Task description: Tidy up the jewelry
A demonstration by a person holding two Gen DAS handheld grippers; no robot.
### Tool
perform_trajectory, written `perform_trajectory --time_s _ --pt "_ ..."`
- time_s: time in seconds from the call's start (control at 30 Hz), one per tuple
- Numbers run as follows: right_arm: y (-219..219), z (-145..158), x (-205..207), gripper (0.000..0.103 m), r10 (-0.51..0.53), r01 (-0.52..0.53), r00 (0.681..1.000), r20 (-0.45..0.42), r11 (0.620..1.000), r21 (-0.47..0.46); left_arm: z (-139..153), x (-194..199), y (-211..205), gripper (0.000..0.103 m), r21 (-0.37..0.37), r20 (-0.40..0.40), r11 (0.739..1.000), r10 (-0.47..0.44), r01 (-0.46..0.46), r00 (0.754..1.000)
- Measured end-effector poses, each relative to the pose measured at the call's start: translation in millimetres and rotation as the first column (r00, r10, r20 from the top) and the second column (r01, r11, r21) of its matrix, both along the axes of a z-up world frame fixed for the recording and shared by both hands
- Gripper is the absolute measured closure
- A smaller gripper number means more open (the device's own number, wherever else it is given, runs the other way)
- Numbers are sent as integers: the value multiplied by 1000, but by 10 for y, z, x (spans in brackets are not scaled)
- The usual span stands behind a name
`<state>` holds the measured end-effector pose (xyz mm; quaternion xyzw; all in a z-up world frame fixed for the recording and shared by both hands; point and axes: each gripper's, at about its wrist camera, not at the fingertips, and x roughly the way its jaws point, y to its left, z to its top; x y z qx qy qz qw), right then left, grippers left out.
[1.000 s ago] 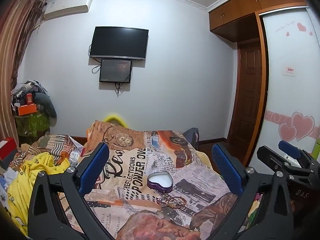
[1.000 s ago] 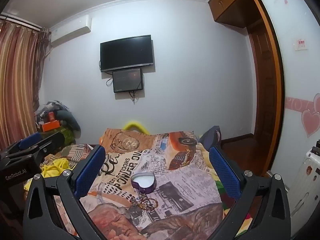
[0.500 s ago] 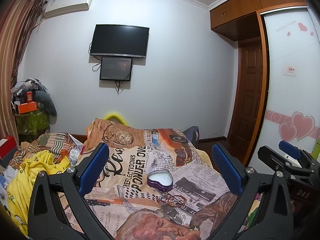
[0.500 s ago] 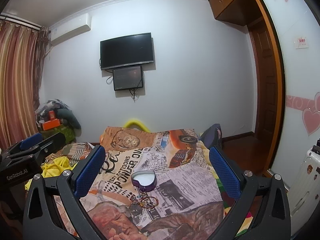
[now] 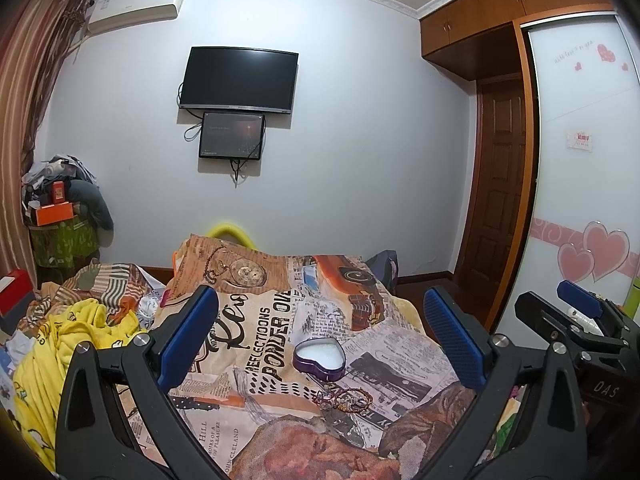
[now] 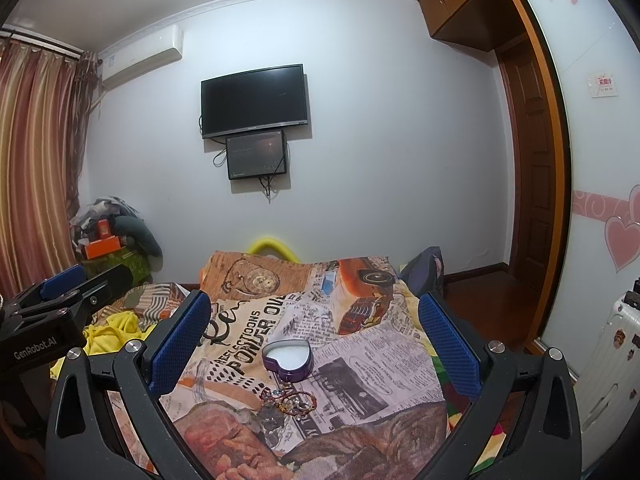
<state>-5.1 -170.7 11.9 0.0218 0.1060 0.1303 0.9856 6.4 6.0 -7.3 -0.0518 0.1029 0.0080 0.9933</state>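
1. Two pairs of tongs hang side by side above the bed, and both are spread wide with nothing between the pads: the left tongs [image 5: 320, 332] and the right tongs [image 6: 314, 328] look poised for a first pick, I'd say.
2. Straight ahead, a heart-shaped tin [image 5: 319, 359] sits lidless on the printed blanket [image 5: 256, 328], white lining up. That open top reads as the place the pieces are meant to go.
3. Just in front of the tin, on the near side, a tangle of jewelry [image 5: 342, 396] lies loose on the blanket, just beside the tin's wall. Whether they touch is too fine to tell.
4. From the right wrist view, the jewelry [image 6: 289, 396] lies below and between the pads, well short of them, with the tin [image 6: 288, 360] a little beyond.
5. Neither pair touches anything yet.
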Motion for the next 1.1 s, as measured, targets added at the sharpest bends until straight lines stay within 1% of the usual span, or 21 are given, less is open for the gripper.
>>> perform_trajectory --time_s 0.8,1.1 --pt "-24 -51 2 0 2 -2 1000 -10 1000 -4 18 50 -57 0 14 -19 1000 -9 9 1000" --pt "-48 -67 114 0 2 -2 1000 -30 1000 -12 -27 163 -45 0 11 -39 1000 -12 13 999"
